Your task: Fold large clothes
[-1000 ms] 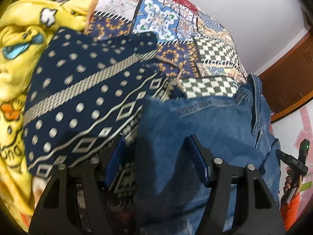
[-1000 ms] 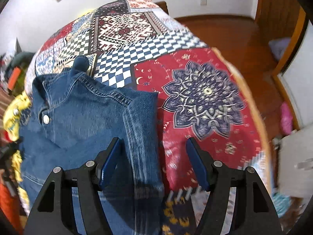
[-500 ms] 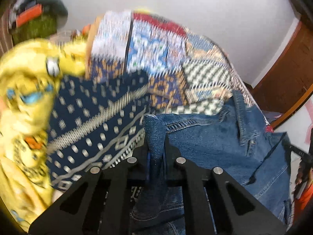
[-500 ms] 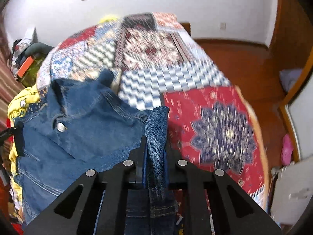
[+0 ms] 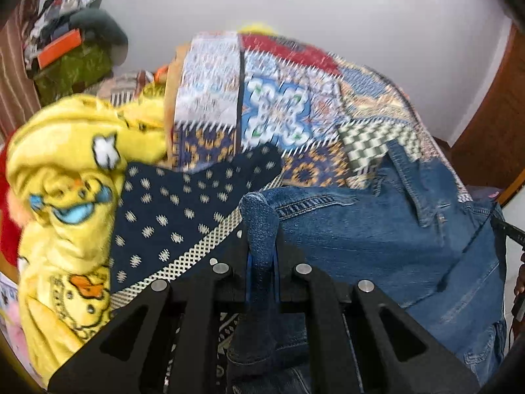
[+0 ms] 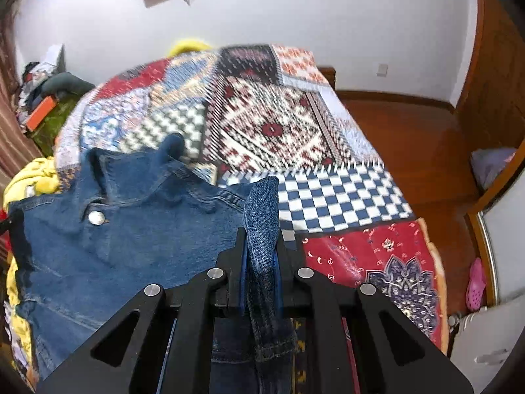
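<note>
Left wrist view: denim jacket [image 5: 377, 236] fold between clamped left tongs [image 5: 261, 262].

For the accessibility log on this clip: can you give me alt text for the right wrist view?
The right tongs are shut on a bunched fold of a blue denim jacket, which spreads to the left over a patchwork bedspread. White wall and wooden floor lie beyond the bed.
</note>
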Demonstrator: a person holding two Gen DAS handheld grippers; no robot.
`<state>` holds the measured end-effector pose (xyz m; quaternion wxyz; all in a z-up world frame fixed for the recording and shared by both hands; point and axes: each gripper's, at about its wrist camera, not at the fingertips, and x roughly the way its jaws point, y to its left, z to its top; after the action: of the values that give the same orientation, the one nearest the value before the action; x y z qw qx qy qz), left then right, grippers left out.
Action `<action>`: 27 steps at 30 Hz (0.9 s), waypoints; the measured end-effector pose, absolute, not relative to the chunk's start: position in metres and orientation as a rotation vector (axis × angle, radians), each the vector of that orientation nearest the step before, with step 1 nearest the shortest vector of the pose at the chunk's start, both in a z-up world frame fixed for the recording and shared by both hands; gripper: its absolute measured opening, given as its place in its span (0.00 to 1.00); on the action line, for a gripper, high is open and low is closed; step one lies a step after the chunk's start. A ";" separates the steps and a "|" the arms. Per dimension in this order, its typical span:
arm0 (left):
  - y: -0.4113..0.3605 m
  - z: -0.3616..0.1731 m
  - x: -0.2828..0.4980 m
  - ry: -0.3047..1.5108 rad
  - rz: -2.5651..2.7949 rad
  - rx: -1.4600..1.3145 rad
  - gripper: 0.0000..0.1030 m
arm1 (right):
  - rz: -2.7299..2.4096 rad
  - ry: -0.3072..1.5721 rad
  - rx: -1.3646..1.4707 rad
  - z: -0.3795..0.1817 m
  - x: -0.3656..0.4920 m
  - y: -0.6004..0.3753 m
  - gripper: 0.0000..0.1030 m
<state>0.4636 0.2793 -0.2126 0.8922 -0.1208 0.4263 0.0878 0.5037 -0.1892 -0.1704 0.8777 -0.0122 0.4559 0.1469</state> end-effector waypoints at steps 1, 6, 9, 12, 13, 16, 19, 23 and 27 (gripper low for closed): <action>0.279 -0.218 0.465 0.892 0.183 -0.249 0.09 | 0.303 0.962 -0.030 -0.176 0.506 -0.189 0.11; 0.278 -0.251 0.477 0.949 0.197 -0.247 0.11 | 0.290 1.012 -0.048 -0.205 0.512 -0.190 0.12; 0.277 -0.262 0.479 0.970 0.220 -0.234 0.16 | 0.287 1.008 -0.063 -0.212 0.512 -0.190 0.15; 0.274 -0.261 0.472 0.961 0.246 -0.201 0.21 | 0.260 0.987 -0.096 -0.209 0.507 -0.188 0.20; 0.273 -0.259 0.470 0.961 0.251 -0.190 0.22 | 0.247 0.982 -0.110 -0.207 0.505 -0.187 0.21; 0.265 -0.247 0.458 0.973 0.250 -0.150 0.24 | 0.221 0.982 -0.150 -0.198 0.497 -0.185 0.25; 0.255 -0.230 0.445 0.965 0.228 -0.126 0.30 | 0.223 0.972 -0.175 -0.184 0.485 -0.184 0.36; 0.235 -0.193 0.418 0.914 0.190 -0.093 0.44 | 0.236 0.936 -0.174 -0.156 0.459 -0.186 0.50; 0.211 -0.154 0.383 0.852 0.146 -0.052 0.69 | 0.266 0.886 -0.151 -0.123 0.425 -0.189 0.70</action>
<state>0.3825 0.2114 -0.1542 0.9076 -0.0254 0.4130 0.0706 0.4247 -0.1890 -0.1234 0.8922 -0.0726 0.4269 0.1283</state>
